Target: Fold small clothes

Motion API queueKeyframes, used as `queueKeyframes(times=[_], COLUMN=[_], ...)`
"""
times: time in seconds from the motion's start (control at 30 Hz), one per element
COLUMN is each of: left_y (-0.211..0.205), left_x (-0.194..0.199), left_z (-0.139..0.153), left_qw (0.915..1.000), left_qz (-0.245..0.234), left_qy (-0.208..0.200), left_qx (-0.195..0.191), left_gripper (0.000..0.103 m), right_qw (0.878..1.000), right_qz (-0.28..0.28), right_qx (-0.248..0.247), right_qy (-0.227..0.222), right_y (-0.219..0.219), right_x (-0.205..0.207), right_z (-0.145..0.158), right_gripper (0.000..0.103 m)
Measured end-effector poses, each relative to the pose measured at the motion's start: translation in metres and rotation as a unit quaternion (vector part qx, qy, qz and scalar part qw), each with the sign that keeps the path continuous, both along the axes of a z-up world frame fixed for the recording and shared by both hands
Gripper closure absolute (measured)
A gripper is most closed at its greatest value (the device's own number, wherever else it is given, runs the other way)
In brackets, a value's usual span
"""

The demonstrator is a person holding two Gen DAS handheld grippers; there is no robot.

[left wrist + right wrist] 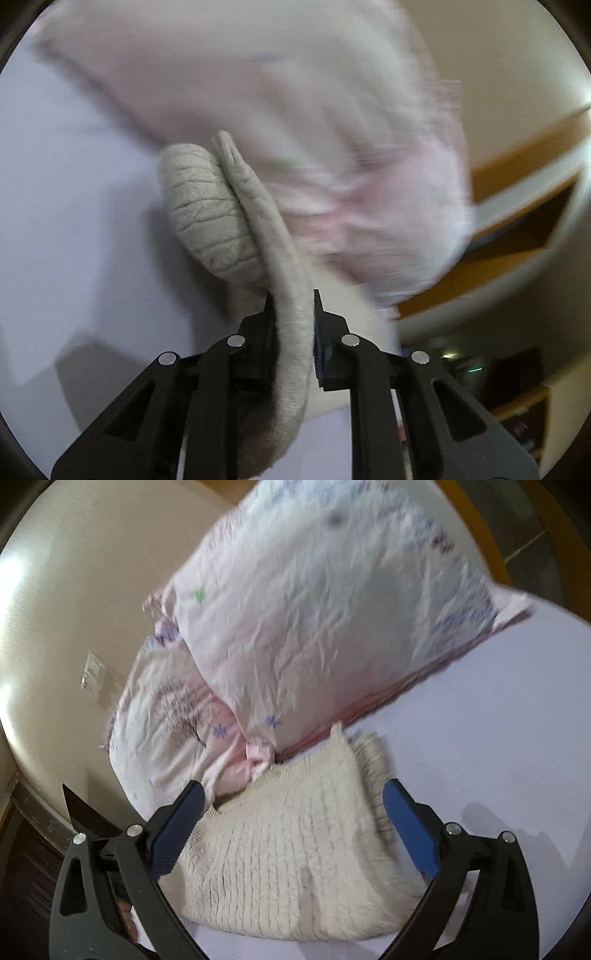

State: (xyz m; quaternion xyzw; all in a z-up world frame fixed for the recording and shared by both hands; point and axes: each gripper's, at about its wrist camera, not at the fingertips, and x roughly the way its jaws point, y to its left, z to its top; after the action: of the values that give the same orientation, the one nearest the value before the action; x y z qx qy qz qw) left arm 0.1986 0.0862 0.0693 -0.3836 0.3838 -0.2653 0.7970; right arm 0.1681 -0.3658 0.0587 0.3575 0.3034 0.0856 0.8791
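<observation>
The left claw (293,325) is clamped on a folded edge of the cream knitted sweater (258,236), lifting that part above the pale lilac bed sheet (66,206). The right claw (293,805) hangs wide open over the rest of the sweater (280,853), which lies flat on the sheet (498,709) just beside two floral pillows (314,609), its far edge touching the lower one. It grips nothing. To fold well, I judge the left claw should carry its edge over evenly and low, while the right pins or pinches the opposite edge, keeping the knit from bunching or dragging toward the pillows.
</observation>
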Motion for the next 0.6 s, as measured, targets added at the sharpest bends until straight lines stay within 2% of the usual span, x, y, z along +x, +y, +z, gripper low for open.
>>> queueKeyframes(times=[0.1,0.17,0.2,0.23,0.27,0.3,0.33,0.37,0.43,0.5,0.53,0.6], left_y=[-0.071,-0.125,-0.166,-0.197,-0.216,-0.238,-0.245,-0.244,-0.224,-0.191,-0.177,-0.153], left_x=[0.013,0.024,0.036,0.048,0.055,0.061,0.061,0.058,0.047,0.035,0.031,0.024], left_z=[0.034,0.036,0.025,0.011,-0.001,-0.018,-0.025,-0.025,-0.004,0.013,0.017,0.017], left_qw=[0.9949,0.9889,0.9822,0.974,0.9657,0.9514,0.9464,0.9478,0.9654,0.9827,0.9875,0.9887], left_qz=[-0.075,-0.125,-0.164,-0.196,-0.218,-0.243,-0.248,-0.249,-0.235,-0.184,-0.155,-0.112], left_qy=[-0.045,-0.044,-0.018,0.015,0.046,0.092,0.115,0.11,0.038,-0.011,-0.021,-0.025], left_qx=[-0.049,-0.066,-0.089,-0.113,-0.134,-0.165,-0.172,-0.166,-0.105,-0.022,0.018,0.097], left_gripper=[0.087,0.085,0.078,0.077,0.077,0.077,0.077,0.077,0.073,0.031,0.028,0.027], right_qw=[0.999,0.998,0.998,0.997,0.997,0.997,0.998,0.998,0.999,0.997,0.994,0.986], right_qz=[-0.032,-0.053,-0.059,-0.066,-0.07,-0.07,-0.061,-0.047,-0.009,0.02,0.039,0.075], right_qx=[-0.016,-0.023,-0.021,-0.021,-0.025,-0.029,-0.027,-0.023,-0.017,-0.006,0.007,0.03], right_qy=[-0.022,-0.028,-0.028,-0.024,-0.016,-0.007,0.007,0.019,0.044,0.075,0.103,0.147], right_y=[-0.019,-0.031,-0.036,-0.041,-0.044,-0.047,-0.05,-0.053,-0.056,-0.056,-0.054,-0.047], right_x=[-0.019,-0.029,-0.031,-0.032,-0.032,-0.031,-0.029,-0.026,-0.018,-0.004,0.009,0.031], right_z=[0.015,0.021,0.021,0.021,0.02,0.019,0.017,0.016,0.01,0.001,-0.008,-0.025], right_gripper=[0.006,0.006,0.006,0.006,0.006,0.006,0.006,0.005,0.002,0.002,0.002,0.002])
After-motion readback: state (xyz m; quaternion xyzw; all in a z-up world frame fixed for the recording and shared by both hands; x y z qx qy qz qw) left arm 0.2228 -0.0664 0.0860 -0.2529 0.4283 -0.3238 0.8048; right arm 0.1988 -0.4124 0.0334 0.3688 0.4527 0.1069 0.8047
